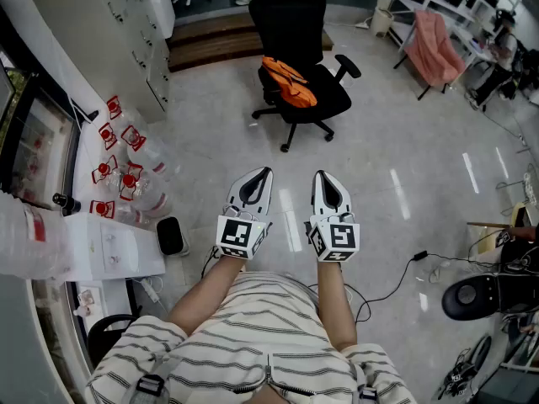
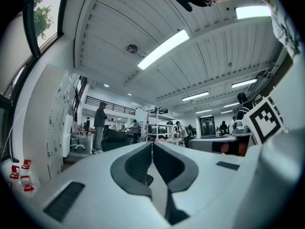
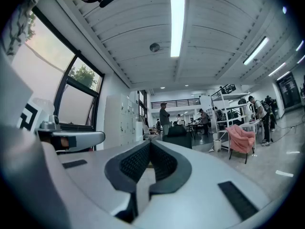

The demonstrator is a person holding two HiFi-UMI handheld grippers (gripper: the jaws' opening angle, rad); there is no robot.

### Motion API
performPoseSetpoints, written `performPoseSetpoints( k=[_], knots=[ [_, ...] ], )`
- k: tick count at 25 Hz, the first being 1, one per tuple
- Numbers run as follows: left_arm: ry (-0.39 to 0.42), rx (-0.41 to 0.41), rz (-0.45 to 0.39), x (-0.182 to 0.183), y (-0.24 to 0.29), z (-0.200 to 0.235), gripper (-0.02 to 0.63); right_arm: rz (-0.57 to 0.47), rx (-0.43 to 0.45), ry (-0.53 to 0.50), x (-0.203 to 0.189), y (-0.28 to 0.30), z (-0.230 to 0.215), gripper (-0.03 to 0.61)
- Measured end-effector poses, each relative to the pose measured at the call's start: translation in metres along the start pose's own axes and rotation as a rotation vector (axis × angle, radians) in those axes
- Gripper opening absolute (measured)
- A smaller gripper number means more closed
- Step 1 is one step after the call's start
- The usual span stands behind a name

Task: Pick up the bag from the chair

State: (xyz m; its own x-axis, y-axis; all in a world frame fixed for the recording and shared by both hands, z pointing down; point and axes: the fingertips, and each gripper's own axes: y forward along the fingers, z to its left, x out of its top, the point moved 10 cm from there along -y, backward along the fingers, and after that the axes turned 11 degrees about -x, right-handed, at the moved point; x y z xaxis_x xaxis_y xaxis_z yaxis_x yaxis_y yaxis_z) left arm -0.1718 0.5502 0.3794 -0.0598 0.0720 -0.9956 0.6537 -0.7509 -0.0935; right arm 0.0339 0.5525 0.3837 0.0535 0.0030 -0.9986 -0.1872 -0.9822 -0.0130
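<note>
An orange bag lies on the seat of a black office chair at the far middle of the floor. My left gripper and right gripper are held side by side near my body, well short of the chair, tips pointing toward it. Both are shut with nothing between the jaws. In the left gripper view the left gripper meets at its tips, tilted up at the ceiling. The right gripper is likewise shut; the black chair shows just past its tips.
A white counter with red-capped plastic bottles runs along the left. White lockers stand at the far left. A pink chair is at the far right. Cables and black gear lie on the floor at the right.
</note>
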Motion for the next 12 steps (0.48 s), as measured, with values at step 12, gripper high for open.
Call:
performPoseSetpoints(
  k=[12],
  knots=[
    [-0.005, 0.017, 0.011, -0.004, 0.005, -0.038, 0.029, -0.011, 0.036, 0.028, 0.0, -0.023, -0.025, 0.009]
  ],
)
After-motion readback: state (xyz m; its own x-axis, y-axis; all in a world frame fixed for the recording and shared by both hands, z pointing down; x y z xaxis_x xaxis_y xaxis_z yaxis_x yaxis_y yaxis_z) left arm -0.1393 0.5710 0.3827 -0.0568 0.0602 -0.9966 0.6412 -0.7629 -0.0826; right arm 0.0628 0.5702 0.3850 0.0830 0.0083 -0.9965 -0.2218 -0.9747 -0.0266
